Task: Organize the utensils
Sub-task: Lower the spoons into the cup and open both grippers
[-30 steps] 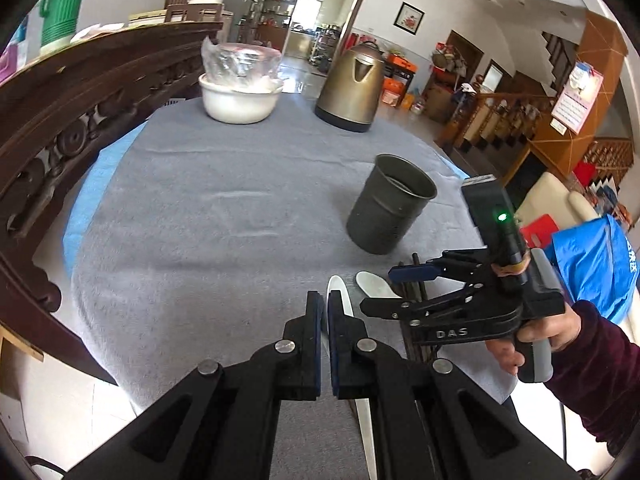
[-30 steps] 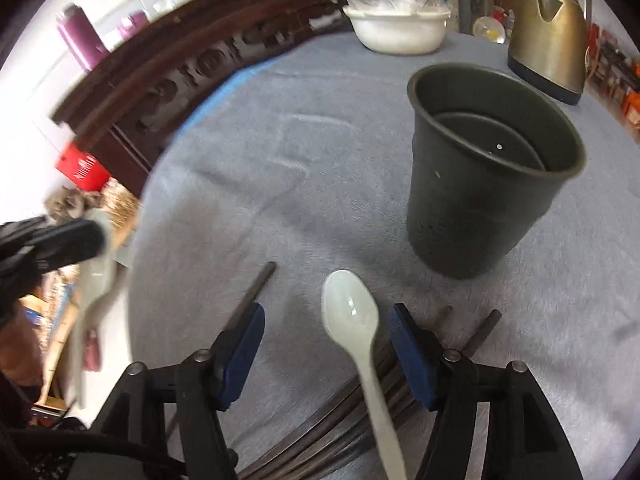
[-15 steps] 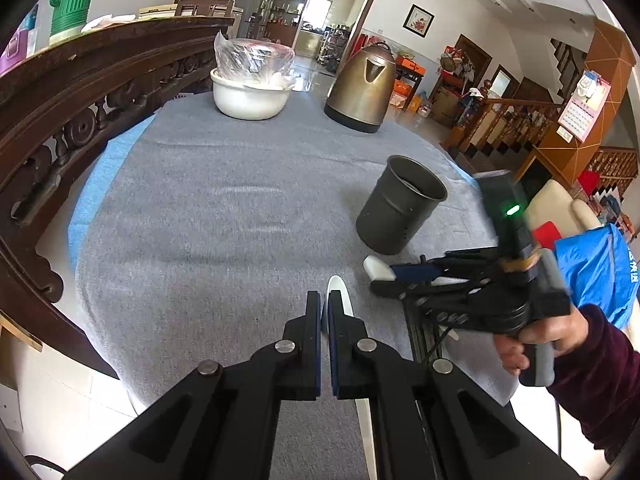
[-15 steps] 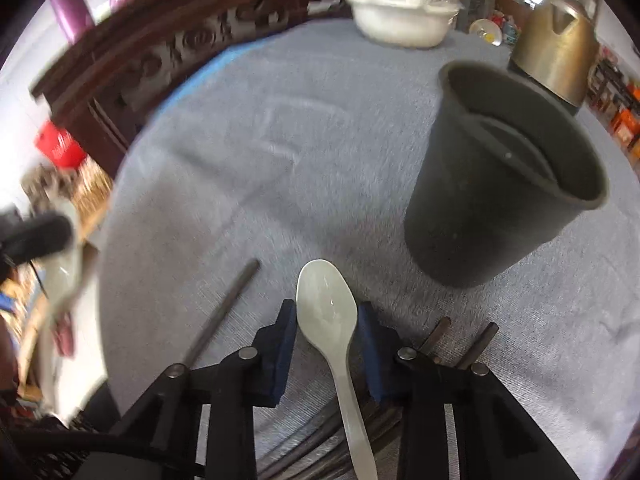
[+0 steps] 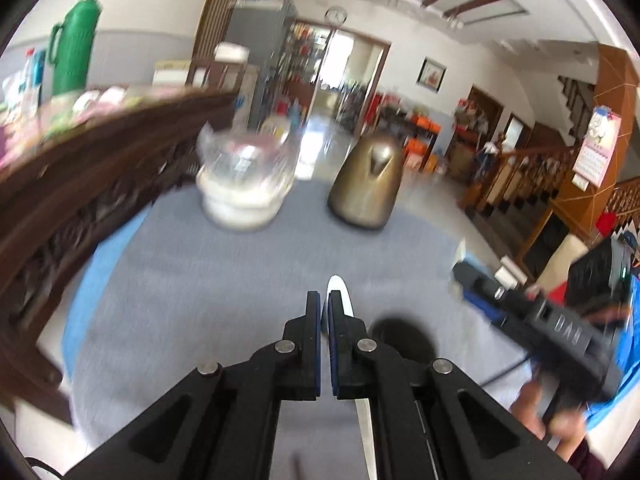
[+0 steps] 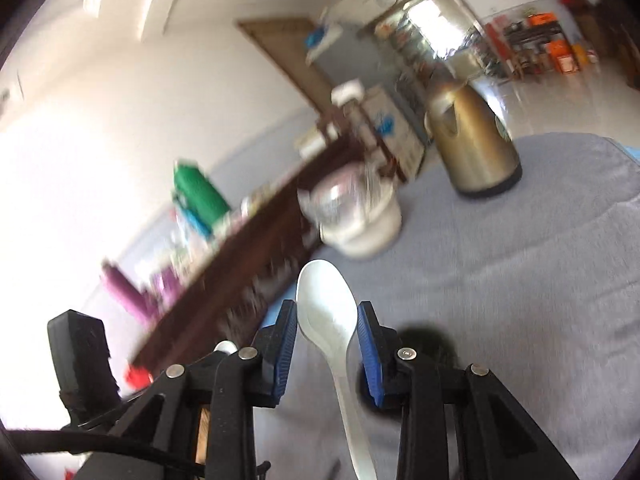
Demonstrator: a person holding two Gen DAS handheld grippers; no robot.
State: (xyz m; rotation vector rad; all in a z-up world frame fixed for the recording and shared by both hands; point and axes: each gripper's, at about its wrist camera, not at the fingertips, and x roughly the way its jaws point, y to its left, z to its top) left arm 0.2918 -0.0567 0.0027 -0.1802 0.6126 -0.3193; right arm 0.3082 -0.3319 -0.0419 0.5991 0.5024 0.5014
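My left gripper (image 5: 324, 308) is shut on a white spoon (image 5: 339, 292) seen edge-on, its tip poking past the pads and its handle running back under the fingers. My right gripper (image 6: 326, 324) is shut on a second white spoon (image 6: 326, 312), bowl forward, held above the grey tablecloth (image 6: 520, 280). The dark utensil cup shows only as a blurred dark patch under each gripper, in the left wrist view (image 5: 404, 334) and in the right wrist view (image 6: 424, 340). The right gripper also shows at the right in the left wrist view (image 5: 472, 280), blurred.
A bronze kettle (image 5: 366, 188) and a white bowl covered with plastic wrap (image 5: 244, 188) stand at the table's far side. A carved dark wood rail (image 5: 80, 184) runs along the left edge. A green flask (image 5: 72, 48) stands behind it.
Both grippers have risen and tilted up, so the cup has dropped beneath them. The right gripper lifted its spoon off the table, away from the dark chopsticks.
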